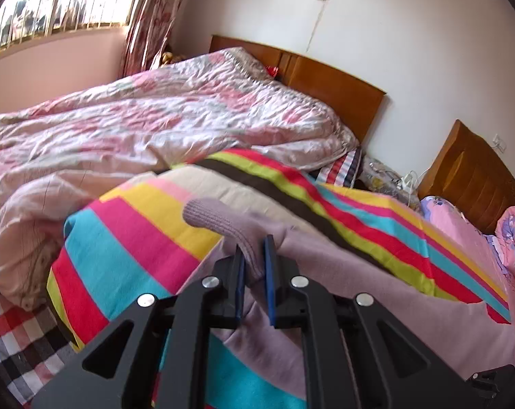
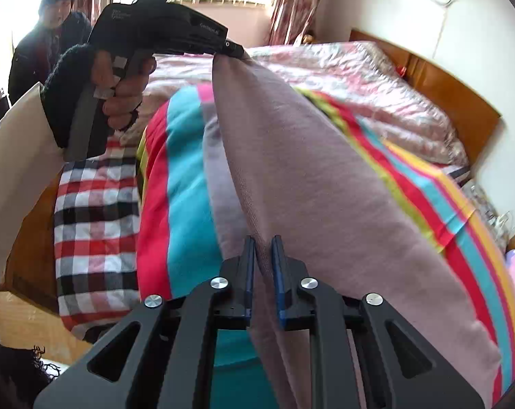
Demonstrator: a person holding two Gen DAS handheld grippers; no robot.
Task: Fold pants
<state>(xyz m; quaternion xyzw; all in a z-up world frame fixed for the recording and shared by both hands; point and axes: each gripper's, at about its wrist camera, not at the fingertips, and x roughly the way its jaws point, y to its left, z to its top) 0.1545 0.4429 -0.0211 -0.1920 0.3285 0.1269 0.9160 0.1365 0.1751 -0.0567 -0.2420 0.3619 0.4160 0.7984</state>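
The mauve knit pants (image 2: 308, 170) hang stretched over a striped blanket (image 2: 186, 177) on the bed. In the left wrist view my left gripper (image 1: 254, 255) is shut on the fabric just below the ribbed cuff (image 1: 203, 216), which sticks out past the blue pads. The right wrist view shows that same left gripper (image 2: 230, 49) in a hand at upper left, pinching the lifted end of the pants. My right gripper (image 2: 264, 259) is shut on a fold of the same pants near the camera, and the cloth runs taut between the two grippers.
A crumpled pink floral quilt (image 1: 155, 119) fills the far side of the bed, against a wooden headboard (image 1: 325, 78). A red-and-black checked sheet (image 2: 93, 211) covers the near left edge. A person in dark clothes (image 2: 53, 41) stands by the window. Pink bedding (image 1: 462, 225) lies at right.
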